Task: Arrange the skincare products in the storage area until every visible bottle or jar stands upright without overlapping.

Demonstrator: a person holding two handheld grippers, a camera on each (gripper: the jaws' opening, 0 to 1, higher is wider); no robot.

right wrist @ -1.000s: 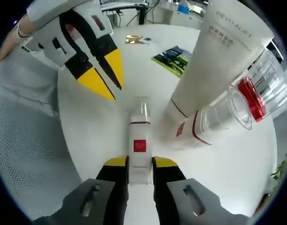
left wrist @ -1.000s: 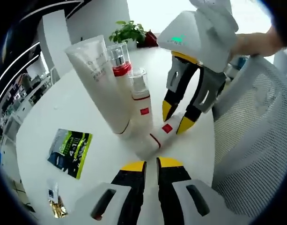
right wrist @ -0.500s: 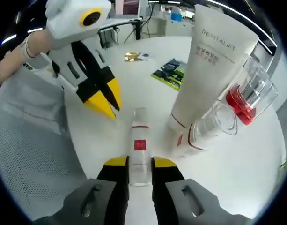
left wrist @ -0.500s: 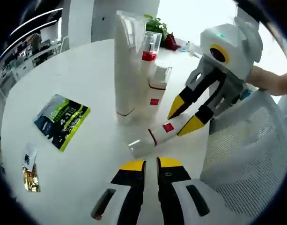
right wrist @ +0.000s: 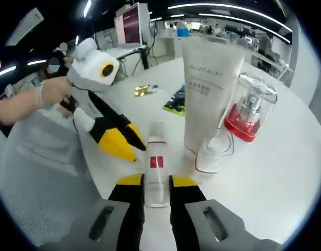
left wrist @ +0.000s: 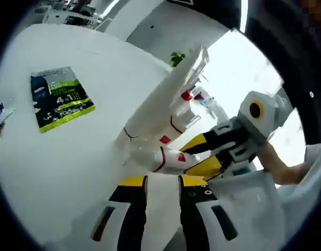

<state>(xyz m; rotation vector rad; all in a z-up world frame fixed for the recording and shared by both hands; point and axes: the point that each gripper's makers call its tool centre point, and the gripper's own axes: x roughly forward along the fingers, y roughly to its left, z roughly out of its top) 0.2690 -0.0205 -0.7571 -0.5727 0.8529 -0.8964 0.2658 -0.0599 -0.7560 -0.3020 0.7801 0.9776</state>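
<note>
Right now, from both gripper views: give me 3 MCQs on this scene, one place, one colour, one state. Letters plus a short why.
1. Where is the small white bottle?
A. between the right tongs' jaws
B. on top of the tall tube
C. on the green packet

2. What colour is the band on the clear-capped jar?
A. blue
B. red
C. gold

3. How do the left tongs stand?
A. shut on the tube
B. shut on the packet
C. open, holding nothing

Answers: A, the right tongs clamp the bottle with a jaw on each side; B, a red band sits under the clear cap, beside the tall white tube; C, white table shows in the gap between the jaws, and the green packet lies apart.
</note>
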